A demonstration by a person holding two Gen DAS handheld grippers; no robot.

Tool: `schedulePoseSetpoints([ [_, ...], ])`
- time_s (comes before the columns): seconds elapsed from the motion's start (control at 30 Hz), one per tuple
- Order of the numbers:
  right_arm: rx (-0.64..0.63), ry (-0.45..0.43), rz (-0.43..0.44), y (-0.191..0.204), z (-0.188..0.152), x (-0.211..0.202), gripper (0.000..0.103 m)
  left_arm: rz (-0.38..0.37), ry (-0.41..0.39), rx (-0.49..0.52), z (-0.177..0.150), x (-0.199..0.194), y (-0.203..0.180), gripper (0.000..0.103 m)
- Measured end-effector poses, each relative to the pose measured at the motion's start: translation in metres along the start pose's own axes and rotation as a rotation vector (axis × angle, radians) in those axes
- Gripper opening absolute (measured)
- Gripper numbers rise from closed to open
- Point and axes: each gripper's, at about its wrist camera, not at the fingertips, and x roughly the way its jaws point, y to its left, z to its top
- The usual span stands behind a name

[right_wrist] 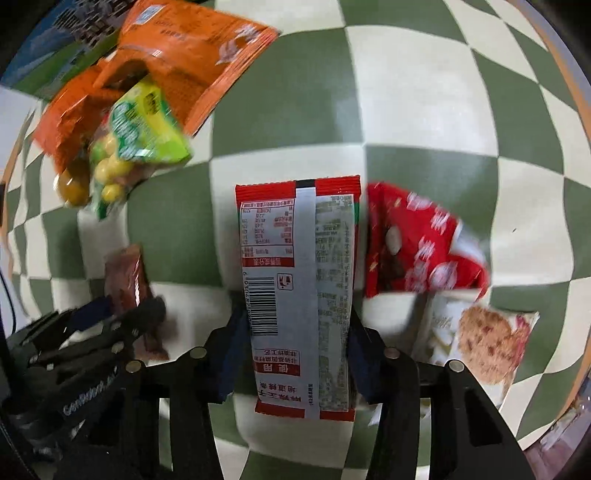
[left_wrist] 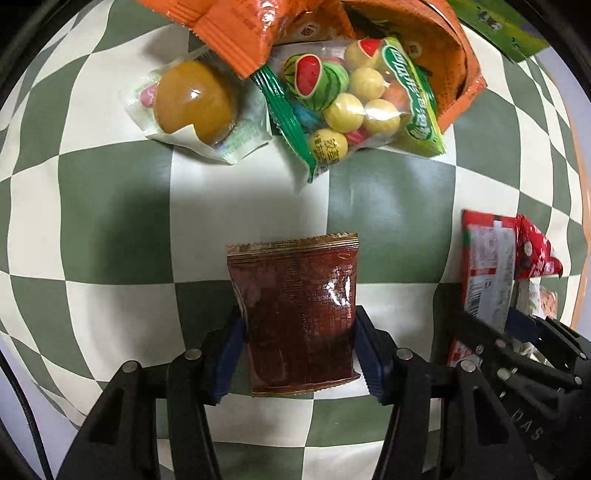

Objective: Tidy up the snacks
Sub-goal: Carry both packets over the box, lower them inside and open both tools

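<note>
Between the blue pads of the left gripper (left_wrist: 300, 350) sits a dark brown glossy foil sachet (left_wrist: 295, 314), its long axis running straight out along the fingers, crimped top edge pointing away. The jaws are closed onto its two long sides at about mid-length, so this sachet is held. Whether it is lifted off the green-and-cream chequered counter (left_wrist: 110, 192) or resting on it cannot be told.

The right gripper (right_wrist: 293, 354) has its jaws closed the same way on a red-and-white flat packet with a barcode (right_wrist: 297, 295), printed back facing the camera, long axis again in line with the fingers. Just to its right lie a red wrapper with white lettering (right_wrist: 417, 243) and a pale packet picturing a cookie (right_wrist: 480, 343).

Ahead of the left gripper, well apart, is a loose heap: a clear bag of yellow and watermelon-patterned gumballs (left_wrist: 347, 96), a round amber jelly cup in clear wrap (left_wrist: 195, 99) touching its left side, and orange crinkled bags (left_wrist: 258, 29) overlapping both.

The two grippers stand side by side and close; each load likely belongs with its own group, the right one nearer the red wrappers.
</note>
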Motion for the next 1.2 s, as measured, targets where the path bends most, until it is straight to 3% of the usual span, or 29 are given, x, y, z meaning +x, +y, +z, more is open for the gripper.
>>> schedulePoseSetpoints([
  [0.07,-0.024,0.022,0.01,0.004,-0.003,0.002,0.053,-0.001,0.012,0.011,-0.003,-0.002,0.001,0.054],
  [0.2,0.007,0.026,0.041,0.005,-0.001,0.005,0.065,0.001,0.021,0.001,0.0,0.006,0.0,0.053],
  [0.3,0.019,0.017,0.027,0.008,0.002,0.009,0.065,0.008,0.013,0.0,-0.005,0.006,-0.001,0.053],
  [0.4,0.009,0.0,0.004,0.005,0.01,0.014,0.054,0.008,0.003,-0.002,-0.008,0.0,-0.002,0.052],
  [0.6,0.009,-0.031,0.019,-0.011,-0.008,0.0,0.046,-0.027,-0.012,-0.016,-0.007,-0.022,0.007,0.052],
  [0.8,0.005,-0.082,0.118,-0.021,-0.014,-0.045,0.046,-0.076,-0.09,0.008,-0.002,-0.076,0.006,0.052],
  [1.0,-0.018,-0.16,0.204,-0.027,-0.004,-0.108,0.046,-0.154,-0.221,0.026,0.027,-0.16,0.003,0.052],
  [1.2,-0.055,-0.291,0.283,-0.013,0.05,-0.197,0.046,-0.187,-0.373,0.07,0.09,-0.245,0.0,0.052],
])
